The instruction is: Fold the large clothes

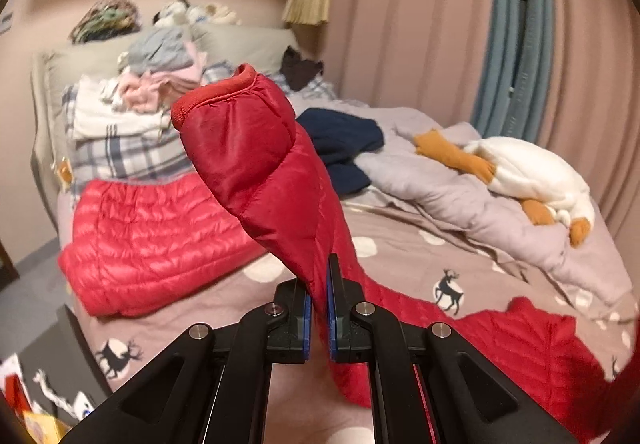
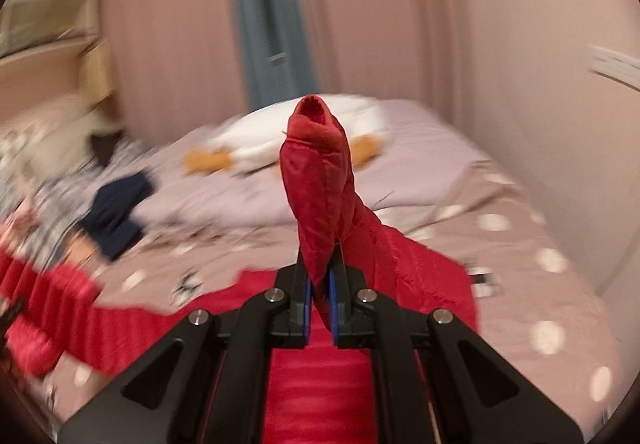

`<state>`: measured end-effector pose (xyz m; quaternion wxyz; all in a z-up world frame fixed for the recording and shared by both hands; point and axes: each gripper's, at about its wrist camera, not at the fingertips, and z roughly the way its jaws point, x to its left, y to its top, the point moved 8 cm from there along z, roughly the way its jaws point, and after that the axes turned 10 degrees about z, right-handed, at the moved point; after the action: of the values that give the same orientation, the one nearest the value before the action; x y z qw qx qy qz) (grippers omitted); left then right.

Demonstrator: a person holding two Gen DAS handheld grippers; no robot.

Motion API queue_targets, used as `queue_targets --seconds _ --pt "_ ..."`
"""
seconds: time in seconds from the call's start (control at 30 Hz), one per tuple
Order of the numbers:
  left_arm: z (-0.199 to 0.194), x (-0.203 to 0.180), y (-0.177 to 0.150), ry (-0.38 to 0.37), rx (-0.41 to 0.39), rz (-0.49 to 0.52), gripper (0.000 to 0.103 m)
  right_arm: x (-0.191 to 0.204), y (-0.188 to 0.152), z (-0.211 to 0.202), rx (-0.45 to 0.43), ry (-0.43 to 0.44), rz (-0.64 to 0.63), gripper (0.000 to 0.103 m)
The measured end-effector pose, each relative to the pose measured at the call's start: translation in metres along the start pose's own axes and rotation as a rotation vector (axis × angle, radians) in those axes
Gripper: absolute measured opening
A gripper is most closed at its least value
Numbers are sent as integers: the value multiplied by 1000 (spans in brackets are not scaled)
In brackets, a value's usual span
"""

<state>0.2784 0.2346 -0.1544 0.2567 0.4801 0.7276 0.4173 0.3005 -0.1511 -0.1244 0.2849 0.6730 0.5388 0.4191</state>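
One red jacket (image 1: 152, 240) — two sleeves (image 1: 244, 147)

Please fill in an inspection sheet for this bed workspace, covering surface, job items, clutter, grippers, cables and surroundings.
Surface: bed cover, taupe with dots and deer, rumpled lilac duvet on it.
Job's things: red puffer jacket lying on the bed, both sleeve ends lifted.
Clutter: clothes pile, navy garment, plush goose.
Grippers: left gripper shut on one sleeve; right gripper shut on the other.
Cables: nothing seen.
Surroundings: pink curtains, shelf above.
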Motion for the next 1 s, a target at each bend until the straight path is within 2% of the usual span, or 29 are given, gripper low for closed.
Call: queue_targets --seconds 0.1,0.17,0.23,0.33,0.4,0.43,0.47,0.6,0.7,0.8,0.9,0.93,0.97,1.0 --pt "0 -1 0 4 -4 15 6 43 -35 35 68 21 -84 8" --pt "3 1 -2 16 11 22 6 56 -54 43 115 47 -75 10" --pt "5 2 -5 -14 35 10 6 62 -66 59 164 71 -49 12" --pt "3 -2 -8 -42 43 19 6 70 -80 66 193 102 -56 27" --pt "1 -5 -8 -32 37 33 6 77 -82 61 179 99 -94 44" --pt "0 -7 -7 -35 33 36 6 78 -80 55 165 90 -105 57" --pt "0 -9 -7 -40 28 38 6 79 -76 54 146 81 -111 64" --pt "-3 -20 -7 -25 8 72 6 58 -60 49 113 47 -91 64" --pt "-3 -31 -8 -42 6 92 6 13 -51 54 86 -78 -70 62" --pt "-4 -41 -9 -53 9 107 6 -35 -52 67 99 -183 -23 58" --pt "-5 -55 -7 -40 -3 139 6 -90 -69 92 168 -264 40 42" --pt "-4 -61 -6 -48 -2 146 6 -113 -85 105 228 -300 71 29" --pt "-4 -66 -6 -60 3 148 6 -128 -100 114 281 -320 95 21" --pt "-2 -76 -7 -84 16 147 6 -147 -122 125 346 -343 127 20"
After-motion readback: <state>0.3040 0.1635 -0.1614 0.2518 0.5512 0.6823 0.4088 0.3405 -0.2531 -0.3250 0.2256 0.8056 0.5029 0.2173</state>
